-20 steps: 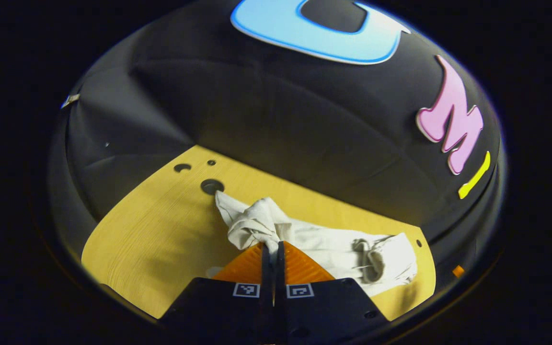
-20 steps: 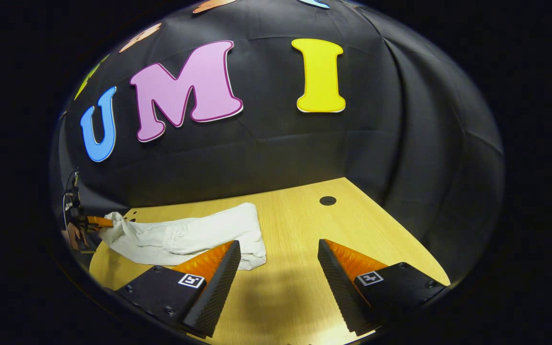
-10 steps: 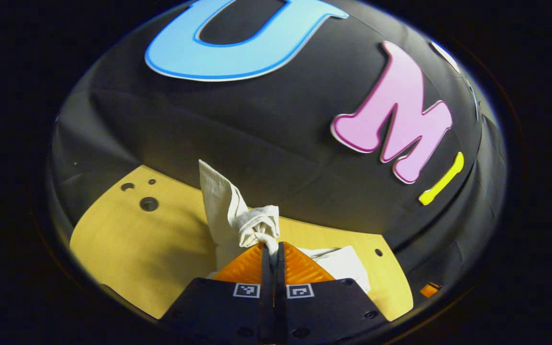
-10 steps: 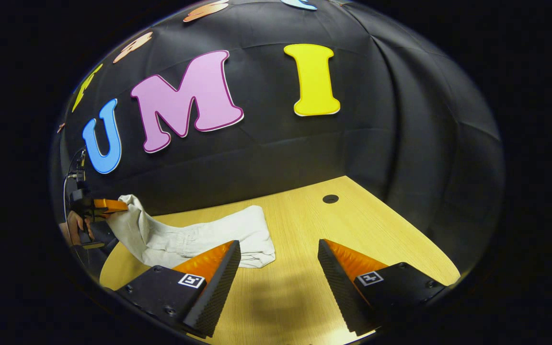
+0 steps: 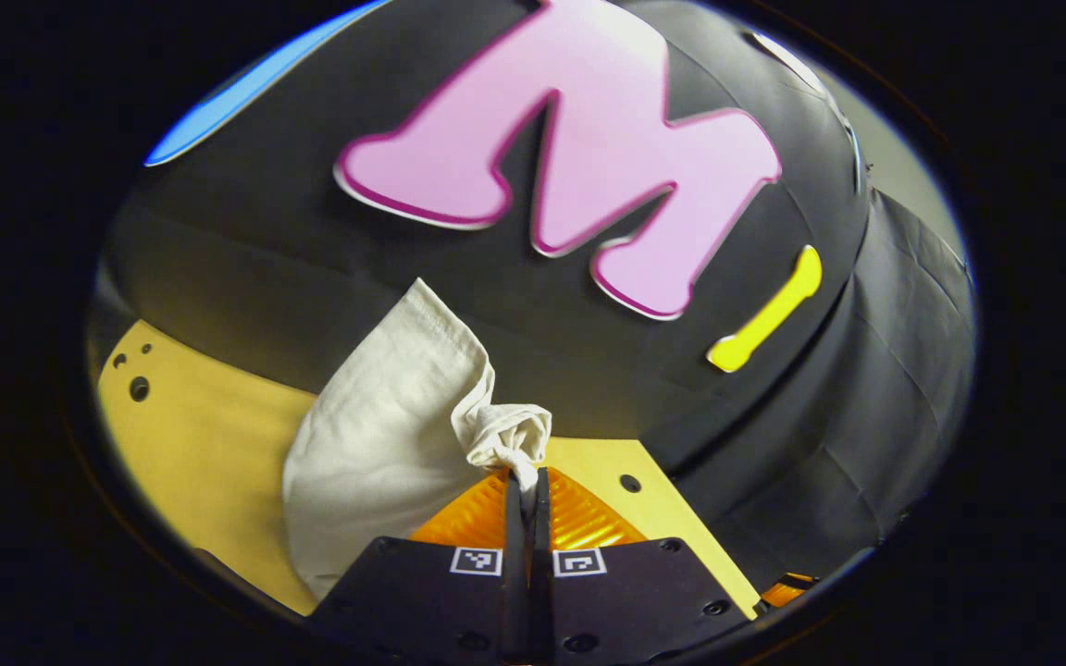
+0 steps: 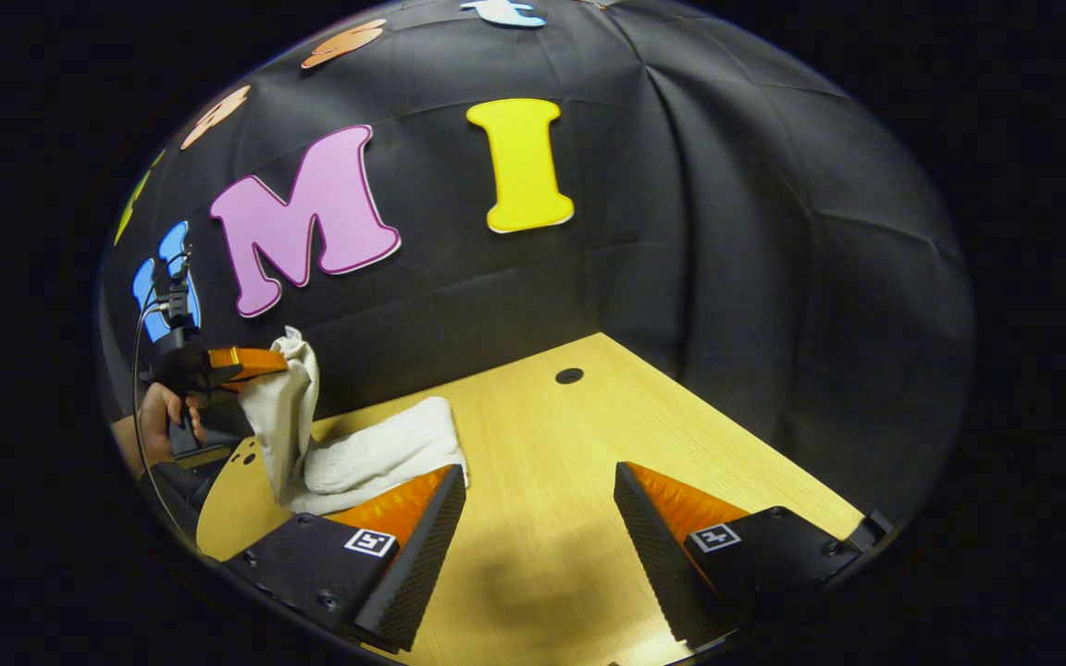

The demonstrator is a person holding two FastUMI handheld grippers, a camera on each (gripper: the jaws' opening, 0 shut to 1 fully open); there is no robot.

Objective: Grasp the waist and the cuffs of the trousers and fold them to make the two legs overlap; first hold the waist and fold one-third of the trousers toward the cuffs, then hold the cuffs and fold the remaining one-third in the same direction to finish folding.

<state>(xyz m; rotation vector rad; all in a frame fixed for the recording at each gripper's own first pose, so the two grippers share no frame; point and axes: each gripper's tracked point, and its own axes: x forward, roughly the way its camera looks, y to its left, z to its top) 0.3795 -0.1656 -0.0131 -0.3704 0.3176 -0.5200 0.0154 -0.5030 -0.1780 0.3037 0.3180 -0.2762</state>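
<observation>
Pale cream trousers (image 5: 385, 435) hang in a sheet from my left gripper (image 5: 526, 481), which is shut on a bunched end of the cloth. In the right gripper view that left gripper (image 6: 251, 363), held by a hand (image 6: 158, 421), lifts one end of the trousers (image 6: 376, 453) above the table while the other end lies flat on the wood. My right gripper (image 6: 538, 481) is open above the table, to the right of the lying part, with nothing between its fingers.
The wooden table (image 6: 551, 527) has a round hole (image 6: 569, 376) near its far corner and small holes (image 5: 138, 388) at its left end. The black cloth wall stands close behind the table on two sides.
My left gripper has risen and swung right with the trousers' end, so the cloth now hangs almost upright. The right gripper stays open and has shifted its aim slightly right.
</observation>
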